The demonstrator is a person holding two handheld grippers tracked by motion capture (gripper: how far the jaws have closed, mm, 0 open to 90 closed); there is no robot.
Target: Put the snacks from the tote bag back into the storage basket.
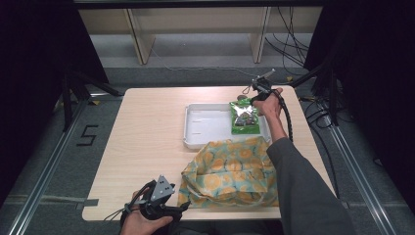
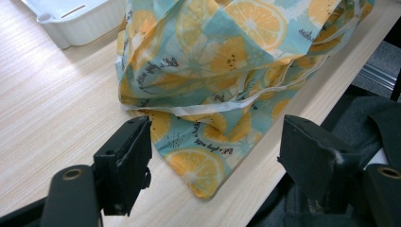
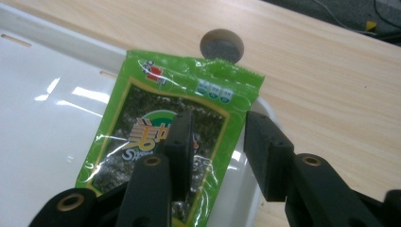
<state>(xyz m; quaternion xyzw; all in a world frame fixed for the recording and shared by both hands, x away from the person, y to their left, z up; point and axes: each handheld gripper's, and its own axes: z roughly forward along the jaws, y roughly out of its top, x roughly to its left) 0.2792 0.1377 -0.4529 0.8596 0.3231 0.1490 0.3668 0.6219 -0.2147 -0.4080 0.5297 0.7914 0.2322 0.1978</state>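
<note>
Green crinkly plastic seaweed packet (image 3: 165,127): lower end hidden behind black jaw. Orange-print fabric bag (image 2: 227,71): top cut off by frame edge.

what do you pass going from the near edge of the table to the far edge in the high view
left gripper → orange-print cloth bag → white tray → right gripper

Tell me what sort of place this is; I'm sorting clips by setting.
Probably a lab recording station: a table ringed by black curtains, floor rails, and loose cables.
</note>
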